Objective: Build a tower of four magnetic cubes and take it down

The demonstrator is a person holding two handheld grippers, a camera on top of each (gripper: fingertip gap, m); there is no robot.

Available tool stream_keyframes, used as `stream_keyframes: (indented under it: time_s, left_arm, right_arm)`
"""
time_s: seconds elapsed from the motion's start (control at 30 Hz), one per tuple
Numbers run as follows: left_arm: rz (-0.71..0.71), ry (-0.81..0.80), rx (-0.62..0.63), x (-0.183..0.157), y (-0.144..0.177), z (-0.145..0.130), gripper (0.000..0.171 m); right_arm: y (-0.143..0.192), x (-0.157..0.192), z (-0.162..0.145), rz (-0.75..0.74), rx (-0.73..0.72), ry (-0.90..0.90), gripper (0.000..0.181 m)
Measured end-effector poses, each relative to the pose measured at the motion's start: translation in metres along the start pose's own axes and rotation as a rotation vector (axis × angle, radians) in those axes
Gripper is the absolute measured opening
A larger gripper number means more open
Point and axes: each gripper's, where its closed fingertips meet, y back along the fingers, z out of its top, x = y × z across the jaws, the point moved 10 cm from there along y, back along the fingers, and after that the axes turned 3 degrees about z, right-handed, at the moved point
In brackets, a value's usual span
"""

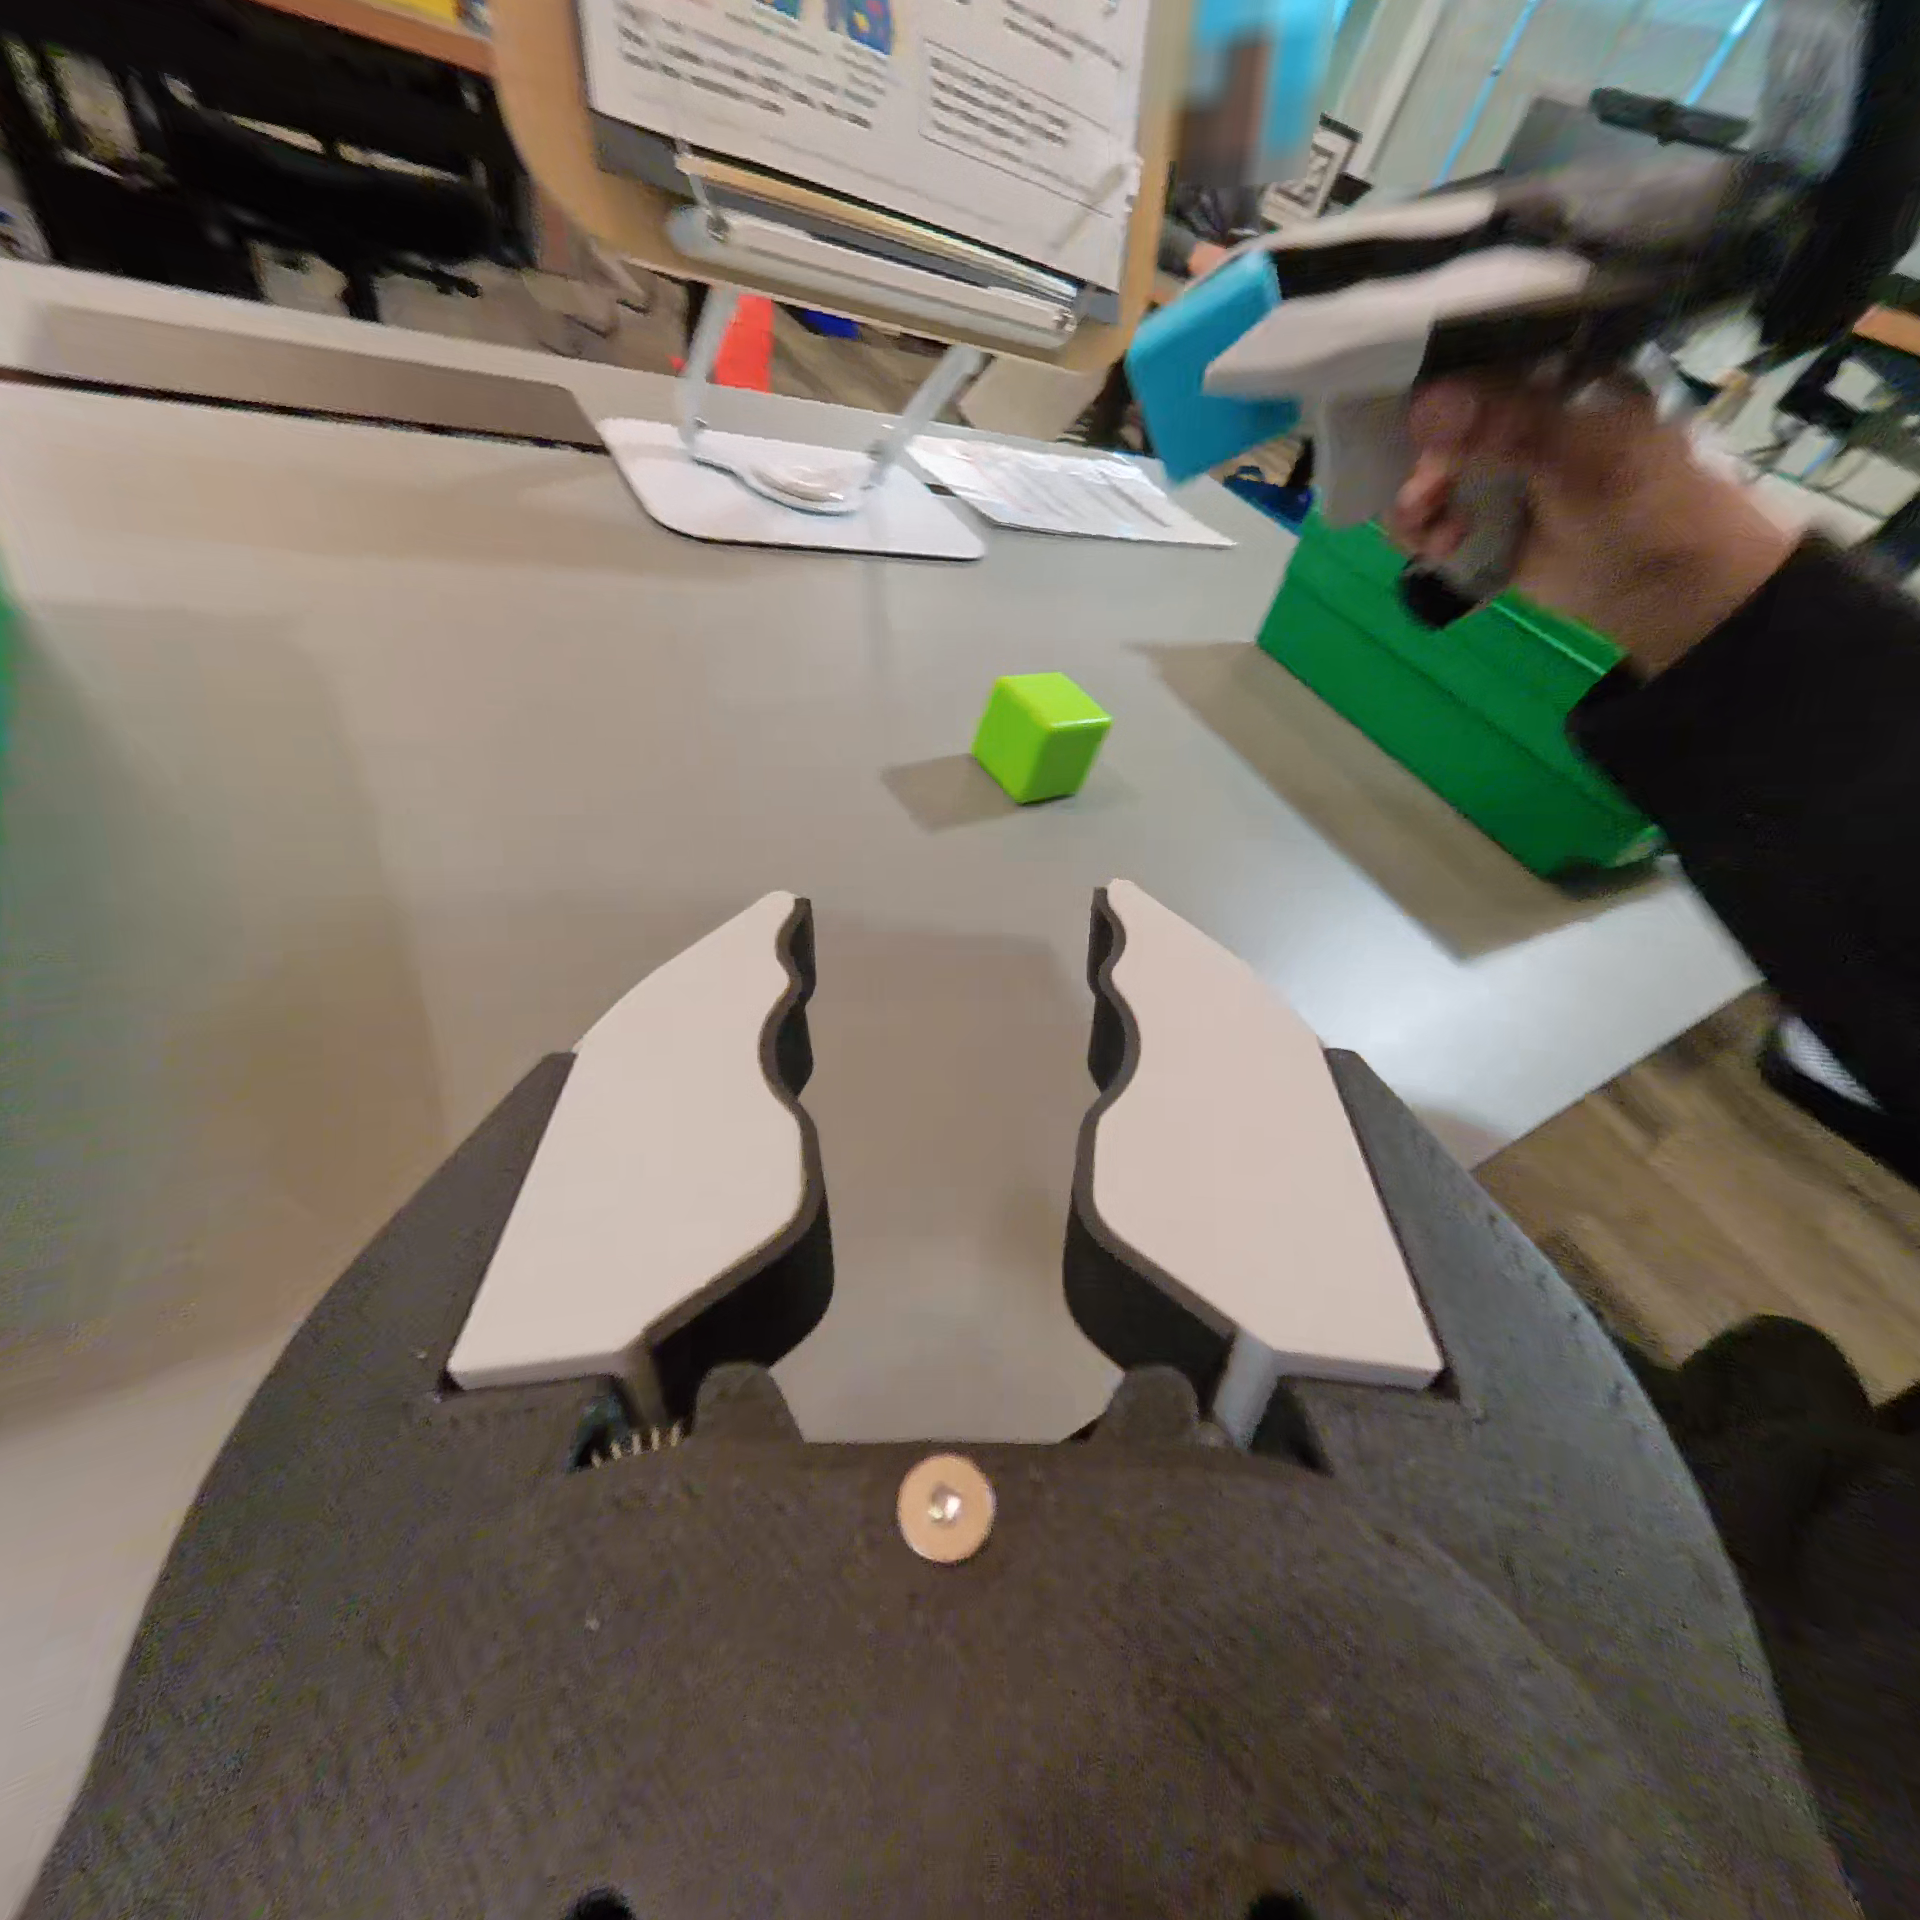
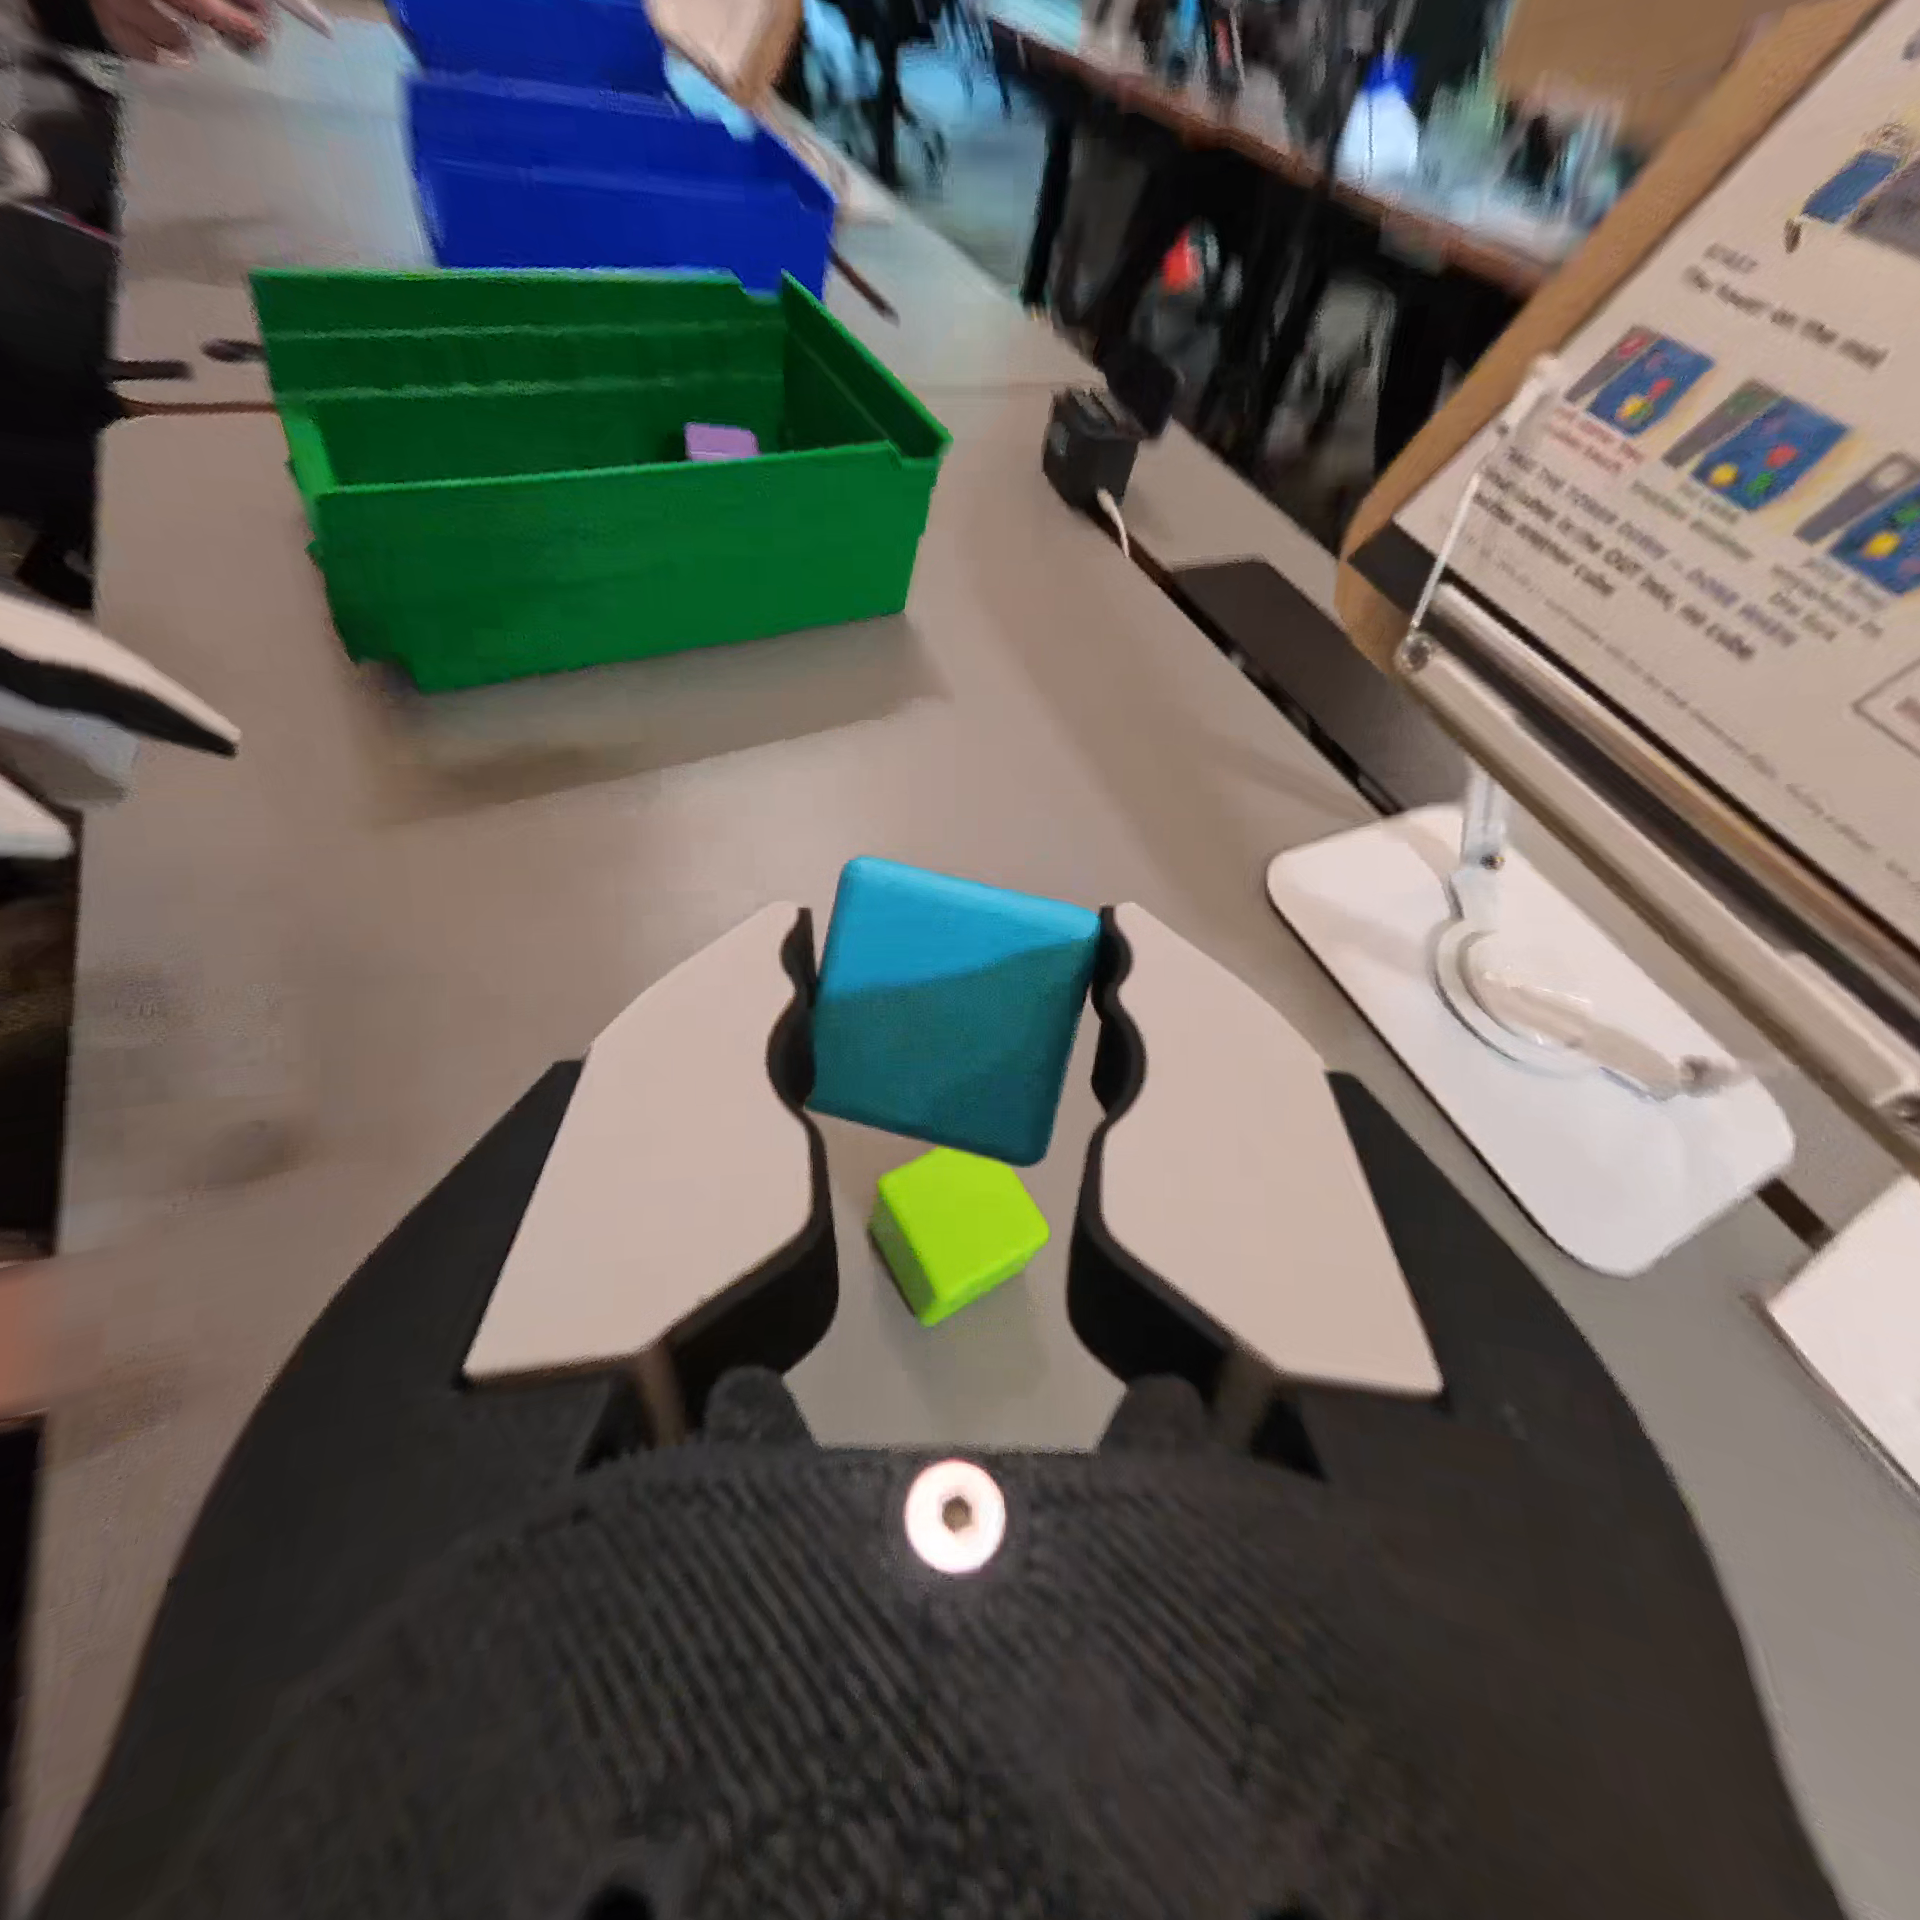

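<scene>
The right claw was clamped on the blue cube, gripping it by two opposite sides with the cube tilted, one corner up; it was carried in the air above the lime-green cube, which sat alone on the grey counter, apparently as the tower's base; the blue one looked meant to go on top of it, so the build seemed barely begun. From the left wrist view the right claw appeared high and off to the right, angled down toward the counter, held by a hand in a dark sleeve; the tilt would probably need levelling before the faces could meet squarely, and magnets might snap the cube askew. The left claw hung low over the counter with its fingers apart and nothing between them, pointed toward the green cube but well short of it, likely waiting. A purple cube lay in the green bin farther back, a blue bin behind it; a fourth cube was not visible.
</scene>
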Motion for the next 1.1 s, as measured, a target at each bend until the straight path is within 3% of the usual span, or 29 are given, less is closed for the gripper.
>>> stream_keyframes:
  time_s: [0.1, 0.23, 0.43, 0.73, 0.97, 1.1]
  left_arm:
    - [-0.061, 0.010, 0.036, -0.020, -0.020, -0.002, 0.052]
    - [-0.183, 0.142, 0.008, -0.044, -0.040, -0.004, 0.050]
    - [-0.239, 0.092, 0.063, -0.053, -0.052, -0.015, 0.051]
    - [-0.228, 0.052, 0.076, -0.038, -0.043, -0.022, 0.049]
    - [-0.244, 0.058, 0.098, -0.036, -0.040, -0.028, 0.049]
    - [-0.269, 0.027, 0.105, -0.040, -0.040, -0.027, 0.050]
  right_arm:
    - [-0.002, 0.001, -0.045, 0.101, -0.175, 0.060, 0.052]
    - [-0.013, -0.022, -0.072, 0.238, -0.144, 0.067, 0.052]
    - [-0.025, -0.044, -0.087, 0.410, -0.262, -0.040, 0.052]
    - [-0.040, -0.043, -0.078, 0.401, -0.125, 0.005, 0.052]
    - [-0.033, -0.032, -0.030, 0.527, 0.318, 0.283, 0.052]
    - [-0.051, -0.022, -0.028, 0.587, 0.615, 0.483, 0.052]
